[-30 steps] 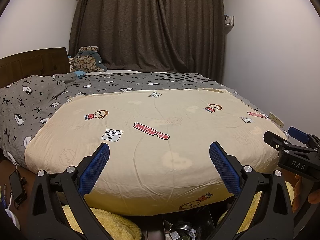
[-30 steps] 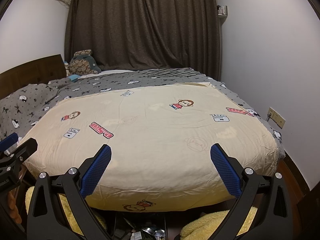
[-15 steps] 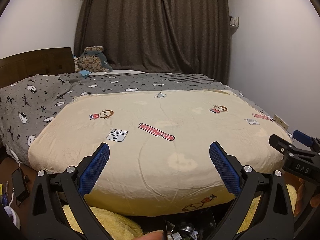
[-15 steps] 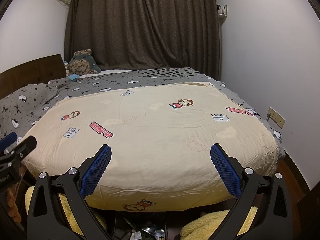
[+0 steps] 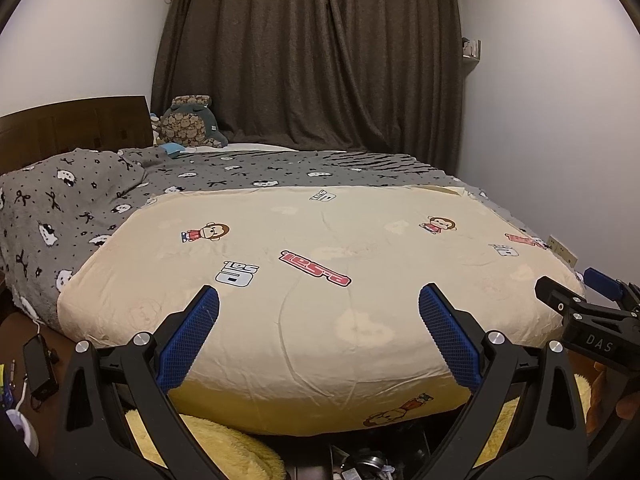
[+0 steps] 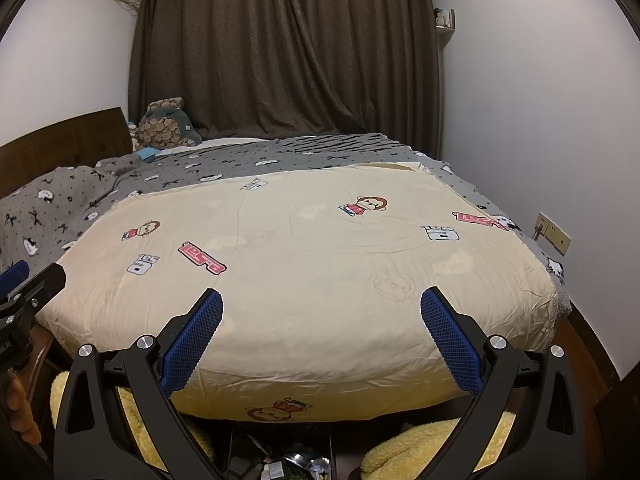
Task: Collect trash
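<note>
My left gripper point(image 5: 319, 300) is open and empty, held above the foot end of a bed with a cream cartoon-print quilt point(image 5: 320, 280). My right gripper point(image 6: 321, 302) is open and empty over the same quilt point(image 6: 320, 260). Each gripper shows at the edge of the other's view: the right one in the left wrist view point(image 5: 592, 316), the left one in the right wrist view point(image 6: 24, 296). Small cluttered items point(image 6: 288, 464) lie low at the foot of the bed point(image 5: 368, 464); what they are is unclear. No piece of trash shows on the quilt.
A grey patterned blanket point(image 5: 80, 200) covers the left and far side. A plush toy point(image 5: 188, 124) sits by the wooden headboard point(image 5: 72, 128). Dark curtains point(image 5: 312, 60) hang behind. Yellow fluffy fabric point(image 6: 436, 444) lies below. A black device with cable point(image 5: 38, 368) is on the floor left. A wall socket point(image 6: 554, 234) is on the right.
The left wrist view has shifted left, so the bed sits further right in it. The right wrist view is nearly unchanged. Both grippers stay open.
</note>
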The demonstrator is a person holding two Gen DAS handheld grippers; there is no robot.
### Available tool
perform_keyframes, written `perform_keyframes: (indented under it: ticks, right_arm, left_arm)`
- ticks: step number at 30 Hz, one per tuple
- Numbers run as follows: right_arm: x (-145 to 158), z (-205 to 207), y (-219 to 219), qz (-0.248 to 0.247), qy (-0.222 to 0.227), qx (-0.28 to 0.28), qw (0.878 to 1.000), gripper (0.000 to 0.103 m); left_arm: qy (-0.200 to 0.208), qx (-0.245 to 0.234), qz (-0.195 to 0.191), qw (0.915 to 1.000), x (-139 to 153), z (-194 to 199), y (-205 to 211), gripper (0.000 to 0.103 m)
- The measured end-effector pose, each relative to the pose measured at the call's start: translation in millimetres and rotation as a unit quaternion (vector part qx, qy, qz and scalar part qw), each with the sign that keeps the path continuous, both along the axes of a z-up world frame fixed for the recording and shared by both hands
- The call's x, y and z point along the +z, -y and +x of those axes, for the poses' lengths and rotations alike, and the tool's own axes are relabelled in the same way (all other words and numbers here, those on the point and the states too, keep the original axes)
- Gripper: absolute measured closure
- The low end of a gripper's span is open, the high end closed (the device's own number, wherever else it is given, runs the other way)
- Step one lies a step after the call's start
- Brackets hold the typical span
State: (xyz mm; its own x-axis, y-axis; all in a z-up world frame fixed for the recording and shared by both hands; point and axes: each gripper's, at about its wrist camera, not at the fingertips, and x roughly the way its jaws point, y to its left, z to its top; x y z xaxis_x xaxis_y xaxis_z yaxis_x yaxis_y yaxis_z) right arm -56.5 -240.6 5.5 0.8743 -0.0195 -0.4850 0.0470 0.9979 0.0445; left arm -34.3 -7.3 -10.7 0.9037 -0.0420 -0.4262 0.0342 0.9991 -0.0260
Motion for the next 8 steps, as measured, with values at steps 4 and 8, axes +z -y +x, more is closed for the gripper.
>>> perform_keyframes:
  ticks: [4,8]
  right_arm:
    - [-0.4,0.5,0.3,0.0,0.0,-0.001,1.0,0.003]
    - [-0.9,1.0,-0.1,0.0,-0.001,-0.001,1.0,0.003]
  left_arm:
    - [-0.004,0.0,-0.002,1.0,0.8,1.2,-1.1,0.008]
    - [-0.01,-0.001,-0.007,0.9999,0.1,4.5,-3.0,0.008]
